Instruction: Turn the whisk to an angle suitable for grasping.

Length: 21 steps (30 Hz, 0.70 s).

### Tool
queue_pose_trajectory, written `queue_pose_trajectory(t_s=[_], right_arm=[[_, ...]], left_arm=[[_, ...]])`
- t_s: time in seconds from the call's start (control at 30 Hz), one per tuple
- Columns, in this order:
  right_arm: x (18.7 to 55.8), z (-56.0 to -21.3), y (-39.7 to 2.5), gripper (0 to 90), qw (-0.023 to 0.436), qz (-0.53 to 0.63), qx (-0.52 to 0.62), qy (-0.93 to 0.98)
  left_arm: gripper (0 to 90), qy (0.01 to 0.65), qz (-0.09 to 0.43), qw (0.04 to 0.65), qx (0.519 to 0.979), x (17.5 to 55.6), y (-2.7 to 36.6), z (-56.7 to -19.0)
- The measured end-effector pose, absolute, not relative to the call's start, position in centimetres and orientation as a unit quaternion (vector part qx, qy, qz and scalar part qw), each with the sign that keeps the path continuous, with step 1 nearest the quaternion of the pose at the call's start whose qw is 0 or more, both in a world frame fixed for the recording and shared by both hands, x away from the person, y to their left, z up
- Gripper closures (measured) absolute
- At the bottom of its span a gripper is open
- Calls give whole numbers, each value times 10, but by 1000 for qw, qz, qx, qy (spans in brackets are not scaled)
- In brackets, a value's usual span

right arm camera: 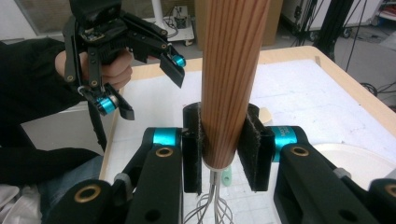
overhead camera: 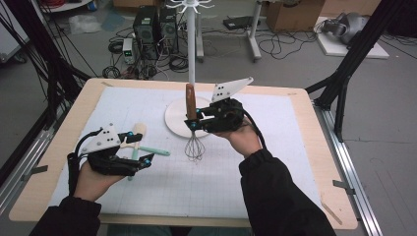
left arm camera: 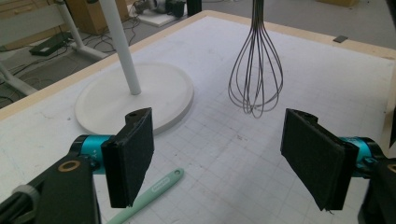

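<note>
A whisk with a wooden handle (overhead camera: 189,101) and wire loops (overhead camera: 194,147) hangs upright over the white mat, its wires just above the surface. My right gripper (overhead camera: 193,119) is shut on the lower part of the handle (right arm camera: 231,70), pads pressed on both sides (right arm camera: 223,147). My left gripper (overhead camera: 140,146) is held open low over the mat's left side, nothing between its jaws (left arm camera: 219,158). From there the whisk wires (left arm camera: 256,79) hang ahead. Seen from the right gripper view, the left gripper (right arm camera: 140,84) stands open.
A white stand with a round base (overhead camera: 174,120) and a pole (overhead camera: 192,49) stands at the mat's far middle, right behind the whisk. A cream spatula head (overhead camera: 139,130) and a mint-green handle (overhead camera: 160,151) lie on the mat under the left gripper.
</note>
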State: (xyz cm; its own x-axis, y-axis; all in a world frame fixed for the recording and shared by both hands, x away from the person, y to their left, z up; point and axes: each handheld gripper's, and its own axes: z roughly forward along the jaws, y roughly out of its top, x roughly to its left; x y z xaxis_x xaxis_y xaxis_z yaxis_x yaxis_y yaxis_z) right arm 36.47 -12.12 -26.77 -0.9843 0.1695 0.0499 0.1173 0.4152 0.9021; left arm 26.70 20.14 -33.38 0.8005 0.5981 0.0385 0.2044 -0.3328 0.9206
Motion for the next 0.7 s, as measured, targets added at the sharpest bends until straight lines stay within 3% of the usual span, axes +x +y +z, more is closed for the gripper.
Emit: queue_pose_trajectory(t_s=[0.7], right_arm=[[381, -231, -118, 726, 31, 538, 81, 838]], left_arm=[[221, 267, 199, 516, 789, 267, 210, -347]])
